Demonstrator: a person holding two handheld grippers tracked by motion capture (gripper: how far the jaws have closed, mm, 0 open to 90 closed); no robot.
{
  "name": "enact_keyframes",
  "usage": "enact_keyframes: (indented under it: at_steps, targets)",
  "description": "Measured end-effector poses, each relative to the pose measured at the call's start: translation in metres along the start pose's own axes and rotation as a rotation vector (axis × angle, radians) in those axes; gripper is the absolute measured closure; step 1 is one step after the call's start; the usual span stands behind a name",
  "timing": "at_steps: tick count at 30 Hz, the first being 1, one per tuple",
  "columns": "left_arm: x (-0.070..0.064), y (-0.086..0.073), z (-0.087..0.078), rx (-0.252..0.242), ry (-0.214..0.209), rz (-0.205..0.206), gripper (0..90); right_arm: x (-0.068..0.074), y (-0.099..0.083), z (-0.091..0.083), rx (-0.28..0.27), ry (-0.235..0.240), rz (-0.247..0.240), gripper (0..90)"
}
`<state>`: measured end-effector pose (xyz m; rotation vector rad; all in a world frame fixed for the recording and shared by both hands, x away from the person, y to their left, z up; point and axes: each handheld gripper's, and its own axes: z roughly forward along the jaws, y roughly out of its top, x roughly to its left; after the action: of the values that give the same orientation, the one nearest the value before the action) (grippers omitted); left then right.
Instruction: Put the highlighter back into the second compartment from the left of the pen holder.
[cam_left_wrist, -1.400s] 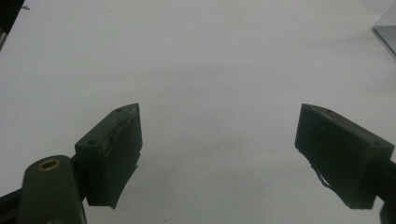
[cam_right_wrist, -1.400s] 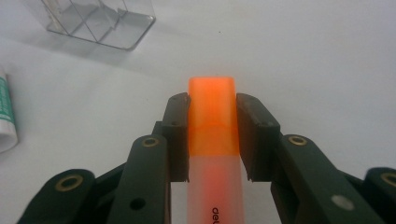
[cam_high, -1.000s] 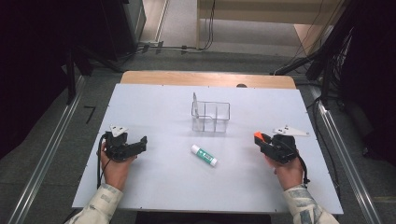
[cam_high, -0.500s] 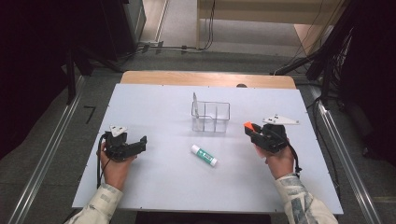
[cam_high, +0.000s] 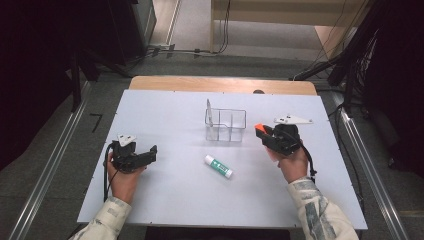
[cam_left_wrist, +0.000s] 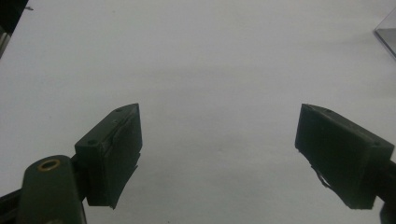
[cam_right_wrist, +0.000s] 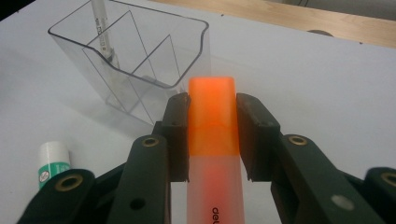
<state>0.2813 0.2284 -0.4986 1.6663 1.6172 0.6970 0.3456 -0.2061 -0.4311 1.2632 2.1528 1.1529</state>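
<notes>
My right gripper (cam_right_wrist: 212, 135) is shut on an orange highlighter (cam_right_wrist: 212, 112), whose orange cap sticks out past the jaws. In the high view that gripper (cam_high: 267, 135) hovers just right of a clear divided pen holder (cam_high: 226, 125), with the highlighter (cam_high: 259, 129) pointing at it. The holder (cam_right_wrist: 140, 60) has a white pen (cam_right_wrist: 100, 28) standing in its far compartment. A white and green glue stick (cam_high: 218, 166) lies on the table in front of the holder. My left gripper (cam_high: 150, 152) rests at the left, open, with nothing between its jaws (cam_left_wrist: 219, 158).
The white table top (cam_high: 175, 200) has a wooden strip (cam_high: 220, 84) along its far edge. Metal rails (cam_high: 45, 170) run along both sides on the floor. Dark equipment and cables stand beyond the table.
My right gripper has moved left and forward with the orange highlighter, ending close beside the clear holder. The left gripper has stayed put.
</notes>
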Motion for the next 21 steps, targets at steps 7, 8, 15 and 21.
enact_keyframes:
  at_steps: [7, 8, 15, 21]
  targets:
    - [0.0, 0.0, 0.0, 0.0, -0.001, 0.0, 15.5, 0.006, 0.009, 0.006, -0.003, 0.012, -0.011, 64.9]
    - [0.0, 0.0, 0.0, 0.0, -0.002, 0.0, 15.4, 0.007, 0.01, 0.006, -0.003, 0.013, -0.014, 64.9]
    - [0.0, 0.0, 0.0, -0.001, -0.003, 0.001, 15.5, 0.013, 0.02, 0.01, -0.008, 0.019, -0.024, 64.9]
    - [0.001, 0.0, 0.0, -0.001, -0.003, -0.001, 15.4, 0.019, 0.028, 0.013, -0.018, 0.03, -0.029, 64.9]
